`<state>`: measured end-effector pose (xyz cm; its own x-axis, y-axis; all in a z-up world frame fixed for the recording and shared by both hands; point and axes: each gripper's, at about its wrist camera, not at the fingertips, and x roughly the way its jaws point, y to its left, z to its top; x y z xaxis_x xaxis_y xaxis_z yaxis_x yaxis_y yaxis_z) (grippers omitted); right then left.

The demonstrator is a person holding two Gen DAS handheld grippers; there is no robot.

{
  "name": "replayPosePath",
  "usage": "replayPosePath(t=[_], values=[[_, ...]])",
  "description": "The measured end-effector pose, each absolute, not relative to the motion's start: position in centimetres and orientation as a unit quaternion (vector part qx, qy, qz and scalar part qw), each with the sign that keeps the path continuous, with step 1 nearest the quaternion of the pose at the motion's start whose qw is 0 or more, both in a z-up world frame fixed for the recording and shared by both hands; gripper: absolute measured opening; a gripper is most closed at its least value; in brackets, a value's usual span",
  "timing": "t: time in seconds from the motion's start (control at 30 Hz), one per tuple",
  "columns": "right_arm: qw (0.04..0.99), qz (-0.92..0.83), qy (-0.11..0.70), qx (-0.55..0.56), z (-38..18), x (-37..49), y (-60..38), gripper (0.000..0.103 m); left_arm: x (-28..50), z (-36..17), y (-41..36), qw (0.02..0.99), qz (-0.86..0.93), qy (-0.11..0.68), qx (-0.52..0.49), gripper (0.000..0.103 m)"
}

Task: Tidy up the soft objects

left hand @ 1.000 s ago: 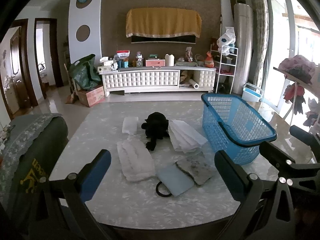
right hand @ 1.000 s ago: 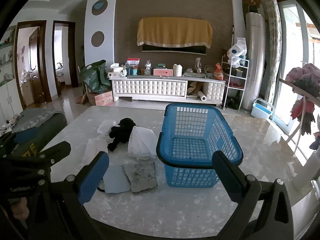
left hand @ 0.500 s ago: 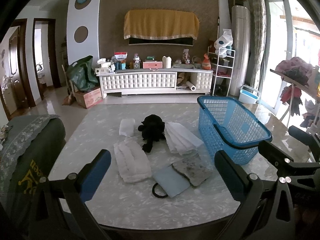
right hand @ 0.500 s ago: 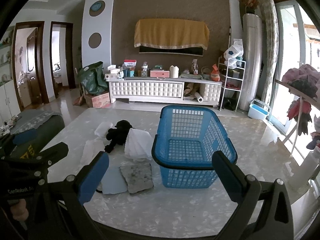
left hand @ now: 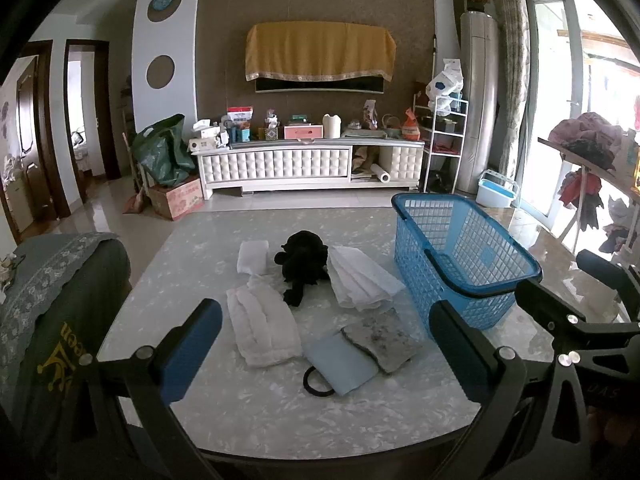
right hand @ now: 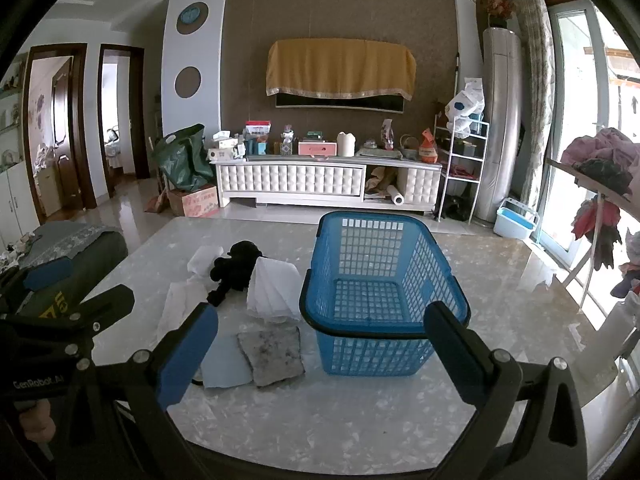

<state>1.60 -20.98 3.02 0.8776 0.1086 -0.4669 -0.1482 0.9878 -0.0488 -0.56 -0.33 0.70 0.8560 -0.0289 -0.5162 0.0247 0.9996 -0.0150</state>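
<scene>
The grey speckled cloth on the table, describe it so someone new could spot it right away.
Start at the blue basket on the marble table. Just left of its near corner lies the grey speckled cloth, beside a pale blue cloth. It alone is mottled with dark flecks.

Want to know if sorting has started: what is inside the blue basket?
Nothing: the blue basket shows only its bare mesh floor. Its near wall hides no cloth; all the soft things lie on the table.

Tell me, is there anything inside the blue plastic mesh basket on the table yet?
No, the blue plastic mesh basket shows only its bare grid floor in the right wrist view.
</scene>
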Motion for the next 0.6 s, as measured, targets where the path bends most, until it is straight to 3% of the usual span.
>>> replayPosePath(t=[0.6], values=[[0.967,0.071,0.241,-0.032,2.85,1.5,-21.1,0.103,-0.79,0.63,-0.2,0.964,-0.015,0.265,-0.005,0.103]])
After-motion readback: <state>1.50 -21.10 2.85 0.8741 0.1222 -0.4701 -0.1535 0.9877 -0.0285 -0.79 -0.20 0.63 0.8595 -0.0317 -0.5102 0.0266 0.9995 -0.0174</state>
